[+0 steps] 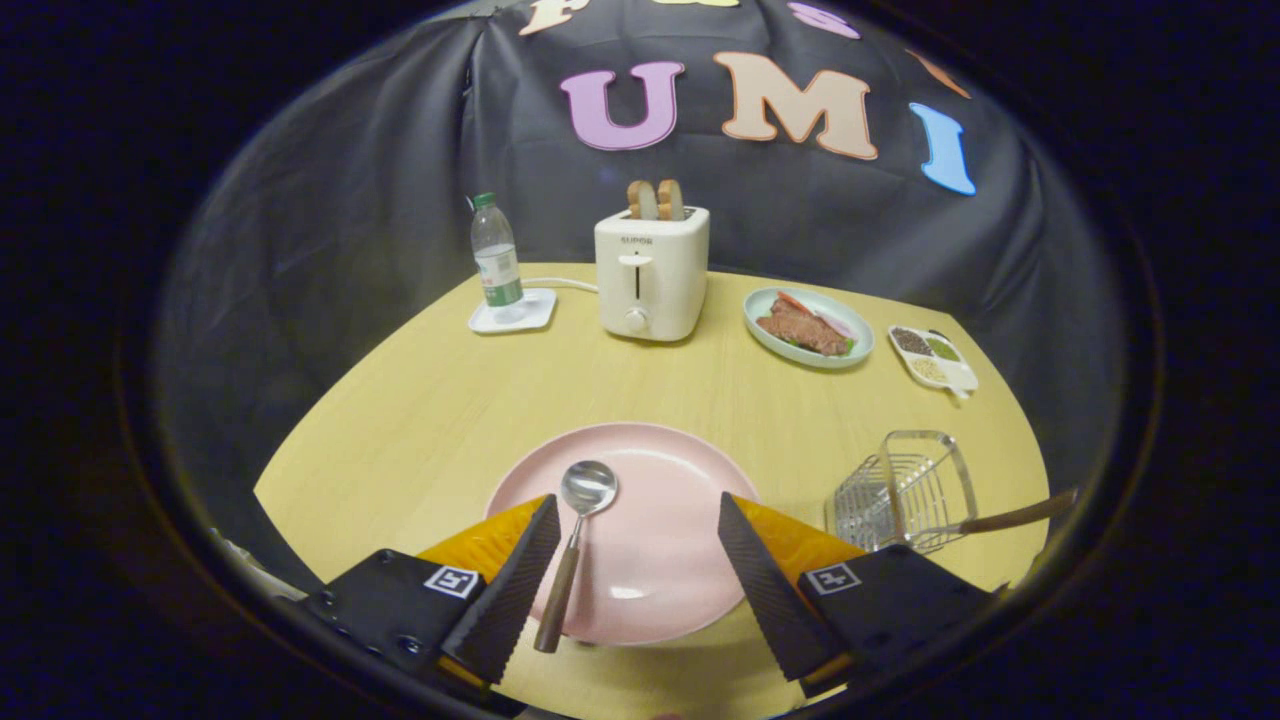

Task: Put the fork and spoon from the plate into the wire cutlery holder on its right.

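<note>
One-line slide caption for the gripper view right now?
Open gripper over pink plate, spoon by one finger; wire cutlery holder already holds one wooden-handled utensil.

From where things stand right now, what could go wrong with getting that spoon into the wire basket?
1. The spoon lies beside one finger of the open gripper, not centred between them, so closing could nudge it rather than catch it.
2. Its handle overhangs the pink plate rim; a push might tip it off.
3. A wooden handle already sticks out of the wire cutlery holder, which looks tilted; bumping either could upset it.
</note>
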Demonstrator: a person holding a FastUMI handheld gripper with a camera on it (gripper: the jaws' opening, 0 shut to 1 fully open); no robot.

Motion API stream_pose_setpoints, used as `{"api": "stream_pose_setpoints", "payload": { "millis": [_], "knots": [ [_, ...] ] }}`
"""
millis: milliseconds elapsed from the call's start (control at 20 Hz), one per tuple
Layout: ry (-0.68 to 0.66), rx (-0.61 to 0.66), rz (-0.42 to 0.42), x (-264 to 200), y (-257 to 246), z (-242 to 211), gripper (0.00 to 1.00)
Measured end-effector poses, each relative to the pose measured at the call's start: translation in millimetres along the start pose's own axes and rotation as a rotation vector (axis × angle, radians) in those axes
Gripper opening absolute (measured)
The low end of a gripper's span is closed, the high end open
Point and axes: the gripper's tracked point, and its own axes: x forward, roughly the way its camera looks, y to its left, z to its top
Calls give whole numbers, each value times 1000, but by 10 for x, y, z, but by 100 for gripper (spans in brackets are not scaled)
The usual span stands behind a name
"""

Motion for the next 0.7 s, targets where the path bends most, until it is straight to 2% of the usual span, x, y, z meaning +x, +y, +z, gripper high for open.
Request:
{"api": "stream_pose_setpoints", "payload": {
  "millis": [300, 700],
  "knots": [
    [90, -33, -3, 250, 152, -397, 100],
    [141, -82, 21, 377, 278, -597, 50]
  ]
}}
